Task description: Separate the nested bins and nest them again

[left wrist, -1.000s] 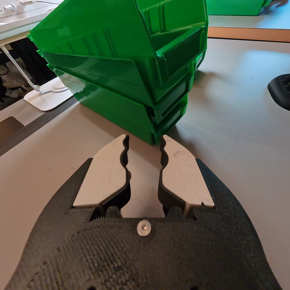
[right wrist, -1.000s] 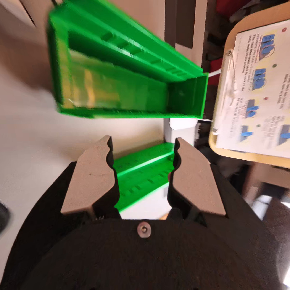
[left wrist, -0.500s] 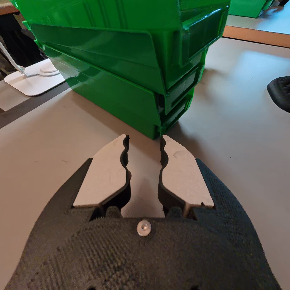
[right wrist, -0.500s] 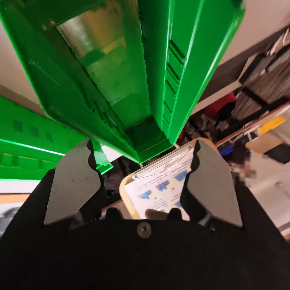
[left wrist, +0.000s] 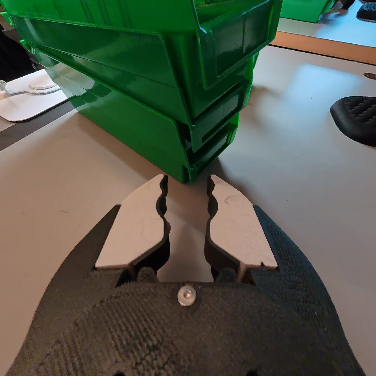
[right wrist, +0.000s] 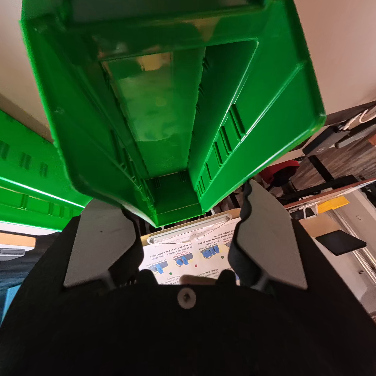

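Observation:
A stack of several nested green bins [left wrist: 130,114] stands on the grey table [left wrist: 284,162]. My left gripper [left wrist: 187,179] is open and empty, low over the table, with its tips just short of the stack's bottom front corner. In the right wrist view I look down into the top green bin [right wrist: 166,114] from one end. My right gripper [right wrist: 181,195] is wide open, its fingers on either side of that bin's near end wall. The bin's rim hides its left fingertip. Another green bin wall [right wrist: 30,183] shows at the left.
A black textured pad [left wrist: 358,120] lies on the table to the right. A white stand base [left wrist: 26,99] sits left of the stack, and another green bin [left wrist: 301,10] is far back. A clipboard with a printed sheet [right wrist: 193,250] stands beyond the table edge. Some 15 cm of space lies between my two pairs of fingers.
The tilted top bin has dropped level into the stack. My right gripper opened wider and swung round over the top bin's end. My left gripper moved a little closer to the stack.

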`<state>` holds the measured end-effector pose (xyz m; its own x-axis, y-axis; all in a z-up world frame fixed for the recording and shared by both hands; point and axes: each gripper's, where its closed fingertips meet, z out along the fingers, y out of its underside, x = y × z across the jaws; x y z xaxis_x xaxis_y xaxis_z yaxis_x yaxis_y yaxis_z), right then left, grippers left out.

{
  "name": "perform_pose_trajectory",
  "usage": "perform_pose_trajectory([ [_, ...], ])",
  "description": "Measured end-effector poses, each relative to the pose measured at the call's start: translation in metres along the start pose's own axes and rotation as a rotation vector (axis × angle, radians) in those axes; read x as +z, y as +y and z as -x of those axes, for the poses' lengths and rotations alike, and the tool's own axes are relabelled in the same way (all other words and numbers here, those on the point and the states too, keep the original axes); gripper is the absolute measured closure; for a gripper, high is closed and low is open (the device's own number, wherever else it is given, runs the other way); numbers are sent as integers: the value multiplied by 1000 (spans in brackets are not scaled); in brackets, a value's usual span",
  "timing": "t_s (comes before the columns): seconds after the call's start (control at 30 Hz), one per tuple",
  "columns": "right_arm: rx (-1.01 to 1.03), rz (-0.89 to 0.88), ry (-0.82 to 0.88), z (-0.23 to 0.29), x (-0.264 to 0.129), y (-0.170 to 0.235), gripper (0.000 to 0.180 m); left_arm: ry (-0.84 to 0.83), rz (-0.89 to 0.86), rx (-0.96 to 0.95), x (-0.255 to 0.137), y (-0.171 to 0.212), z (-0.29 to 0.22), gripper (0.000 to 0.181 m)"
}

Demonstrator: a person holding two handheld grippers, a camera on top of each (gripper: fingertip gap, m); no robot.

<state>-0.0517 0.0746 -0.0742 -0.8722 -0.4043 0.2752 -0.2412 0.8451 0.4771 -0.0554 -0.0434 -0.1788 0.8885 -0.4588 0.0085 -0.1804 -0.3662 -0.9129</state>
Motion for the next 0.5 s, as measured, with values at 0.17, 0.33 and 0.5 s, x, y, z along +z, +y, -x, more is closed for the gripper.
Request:
perform_pose_trajectory([
  [0.17,32,-51,87,-3,-10,-1,145,-6,7,7,1,1,-2,143],
  [0.33,201,-48,111,-7,-20,9,123,3,-2,-44,2,1,2,144],
  [0.5,475,-64,72,11,-27,14,118,-3,-14,-23,1,-2,-1,145],
])
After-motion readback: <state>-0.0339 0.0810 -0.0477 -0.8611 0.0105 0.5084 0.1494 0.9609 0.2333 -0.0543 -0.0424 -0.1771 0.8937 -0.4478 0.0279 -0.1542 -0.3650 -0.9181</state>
